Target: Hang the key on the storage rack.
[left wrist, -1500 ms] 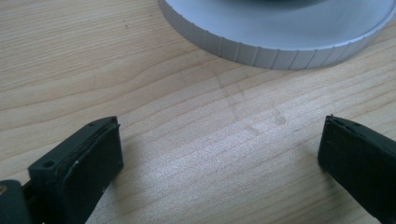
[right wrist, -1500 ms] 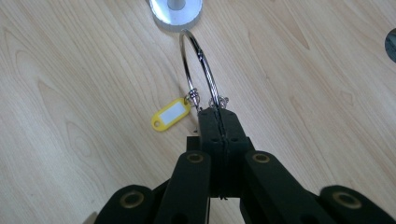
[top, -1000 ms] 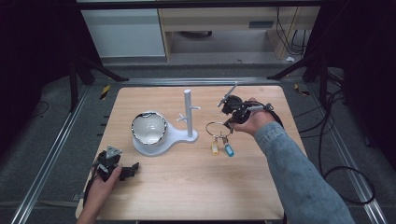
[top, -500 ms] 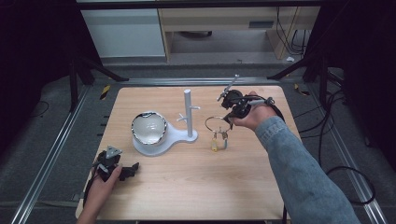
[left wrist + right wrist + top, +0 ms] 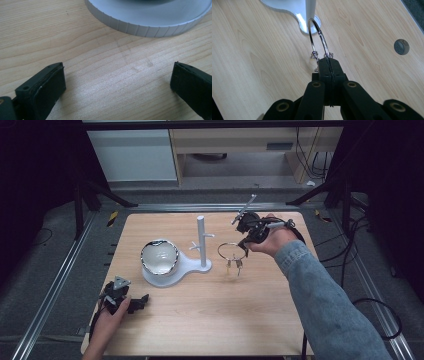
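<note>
pale grained wood table (image 5: 210,320), right gripper (image 5: 329,61) clamping thin round metal key ring (image 5: 317,37), left gripper (image 5: 117,82) gaping, ribbed white stand base (image 5: 150,22)

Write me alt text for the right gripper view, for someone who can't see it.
The right gripper, its two black jaws shut, holds a metal key ring by its wire loop above a light wooden table, with small keys hanging beside the jaw tips. Beyond the loop stand the white stand's post and base.
</note>
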A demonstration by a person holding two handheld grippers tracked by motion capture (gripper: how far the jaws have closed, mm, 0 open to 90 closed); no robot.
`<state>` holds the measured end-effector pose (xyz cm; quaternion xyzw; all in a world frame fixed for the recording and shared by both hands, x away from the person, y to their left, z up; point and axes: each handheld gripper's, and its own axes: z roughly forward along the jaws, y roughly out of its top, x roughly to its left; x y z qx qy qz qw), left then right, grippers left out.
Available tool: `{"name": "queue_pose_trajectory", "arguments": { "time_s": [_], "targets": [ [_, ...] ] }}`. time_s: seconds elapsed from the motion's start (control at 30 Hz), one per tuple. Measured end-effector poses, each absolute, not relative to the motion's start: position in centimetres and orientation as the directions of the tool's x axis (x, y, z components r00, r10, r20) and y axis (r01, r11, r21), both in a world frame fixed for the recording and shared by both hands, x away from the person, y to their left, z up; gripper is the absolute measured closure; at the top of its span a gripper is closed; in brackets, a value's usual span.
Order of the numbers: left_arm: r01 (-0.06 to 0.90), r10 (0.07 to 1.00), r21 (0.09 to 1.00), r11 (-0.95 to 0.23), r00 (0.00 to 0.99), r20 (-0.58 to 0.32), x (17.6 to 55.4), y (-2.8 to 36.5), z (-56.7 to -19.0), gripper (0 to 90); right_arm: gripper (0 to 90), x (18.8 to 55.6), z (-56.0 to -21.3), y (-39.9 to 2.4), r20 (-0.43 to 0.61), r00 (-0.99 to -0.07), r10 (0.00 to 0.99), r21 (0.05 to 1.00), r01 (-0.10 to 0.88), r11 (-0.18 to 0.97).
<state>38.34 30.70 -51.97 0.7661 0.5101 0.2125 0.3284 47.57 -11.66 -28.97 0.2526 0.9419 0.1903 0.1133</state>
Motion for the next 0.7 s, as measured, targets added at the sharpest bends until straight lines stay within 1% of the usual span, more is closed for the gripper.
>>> {"name": "queue_pose_trajectory", "arguments": {
  "time_s": [0.27,0.37,0.7],
  "targets": [
    [0.643,0.921,0.719,-0.264,0.389,-0.009,38.3,30.7,-52.0,0.0,90.0,47.2,-27.6,-11.2,-0.117,-0.857,0.501,0.431,0.411,0.803],
    [0.643,0.921,0.719,-0.265,0.389,-0.009,38.3,30.7,-52.0,0.0,90.0,47.2,-27.4,-11.0,-0.135,-0.859,0.493,0.431,0.398,0.81],
    [0.643,0.921,0.719,-0.265,0.389,-0.009,38.3,30.7,-52.0,0.0,90.0,47.0,-26.9,-10.2,-0.135,-0.871,0.473,0.432,0.378,0.819]
  ]
}}
